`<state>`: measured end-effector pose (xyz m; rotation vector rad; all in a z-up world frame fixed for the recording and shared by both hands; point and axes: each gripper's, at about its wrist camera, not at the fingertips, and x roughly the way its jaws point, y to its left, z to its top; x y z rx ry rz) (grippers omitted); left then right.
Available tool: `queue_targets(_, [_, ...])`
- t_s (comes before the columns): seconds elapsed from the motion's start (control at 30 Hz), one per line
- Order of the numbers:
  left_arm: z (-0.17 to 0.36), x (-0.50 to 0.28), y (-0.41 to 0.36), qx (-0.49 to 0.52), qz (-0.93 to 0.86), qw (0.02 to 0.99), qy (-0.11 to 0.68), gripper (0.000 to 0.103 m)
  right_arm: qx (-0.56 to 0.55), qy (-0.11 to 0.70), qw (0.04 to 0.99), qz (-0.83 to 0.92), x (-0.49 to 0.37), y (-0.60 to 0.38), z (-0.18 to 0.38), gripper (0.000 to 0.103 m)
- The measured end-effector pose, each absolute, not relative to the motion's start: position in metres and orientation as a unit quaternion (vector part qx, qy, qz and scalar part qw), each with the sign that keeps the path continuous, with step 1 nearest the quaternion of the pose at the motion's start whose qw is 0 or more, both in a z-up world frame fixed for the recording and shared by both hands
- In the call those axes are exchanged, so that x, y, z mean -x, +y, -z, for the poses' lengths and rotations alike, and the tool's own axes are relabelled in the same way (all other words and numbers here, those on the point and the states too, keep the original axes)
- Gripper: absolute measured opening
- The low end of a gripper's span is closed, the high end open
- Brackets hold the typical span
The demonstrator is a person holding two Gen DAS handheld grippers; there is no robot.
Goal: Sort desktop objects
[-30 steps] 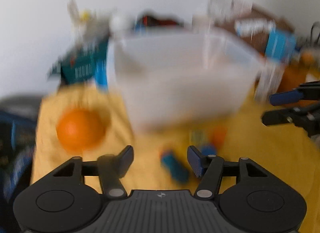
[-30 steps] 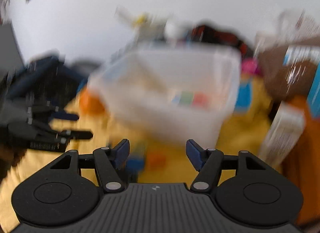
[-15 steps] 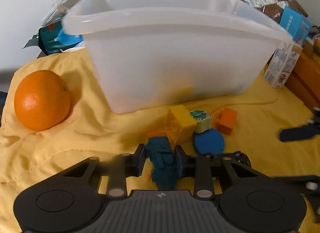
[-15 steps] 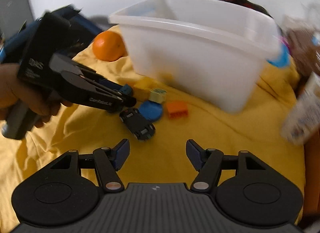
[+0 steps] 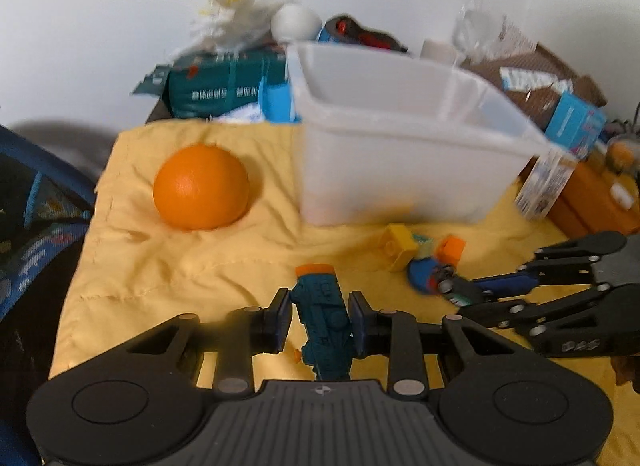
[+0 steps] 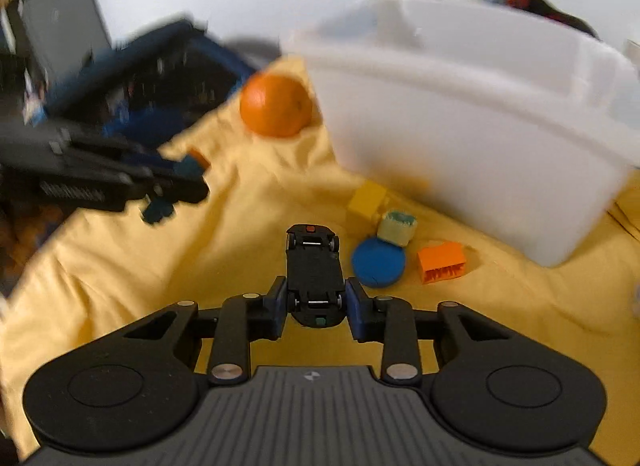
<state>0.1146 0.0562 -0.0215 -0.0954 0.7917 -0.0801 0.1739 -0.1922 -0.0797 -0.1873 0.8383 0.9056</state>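
Note:
My left gripper [image 5: 320, 316] is shut on a teal toy vehicle [image 5: 324, 324] with an orange tip, held above the yellow cloth [image 5: 180, 266]. My right gripper [image 6: 316, 306] is shut on a black toy car [image 6: 314, 270], underside up. In the left wrist view the right gripper [image 5: 476, 294] shows at the right with the car. A yellow block [image 6: 368, 197], a pale cube [image 6: 396, 227], a blue disc [image 6: 378, 262] and an orange block [image 6: 442, 262] lie before the white plastic bin [image 6: 472, 117]. An orange [image 5: 202, 187] sits left of the bin [image 5: 400, 153].
Boxes and packets [image 5: 224, 85] crowd behind the bin. A small carton [image 5: 544, 189] and orange boxes [image 5: 592, 201] stand at the right. A dark blue bag [image 6: 152, 77] lies off the cloth's left edge.
My right gripper has closed on the black toy car, which lay on the cloth before. My left gripper has lifted and pulled back with the teal toy.

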Motion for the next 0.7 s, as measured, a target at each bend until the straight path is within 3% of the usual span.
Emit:
queue_targets(0.37, [-0.061, -0.180, 0.029, 0.056, 0.061, 0.946, 0.312, 0.034, -0.039, 0.314, 0.877, -0.361, -0.233, -0.243, -0.030, 0.034])
queue_targets(0.7, [-0.092, -0.242, 0.002, 0.022, 0.064, 0.948, 0.312, 0.034, -0.033, 0.353, 0.883, -0.308, -0.298, -0.244, -0.035, 0.034])
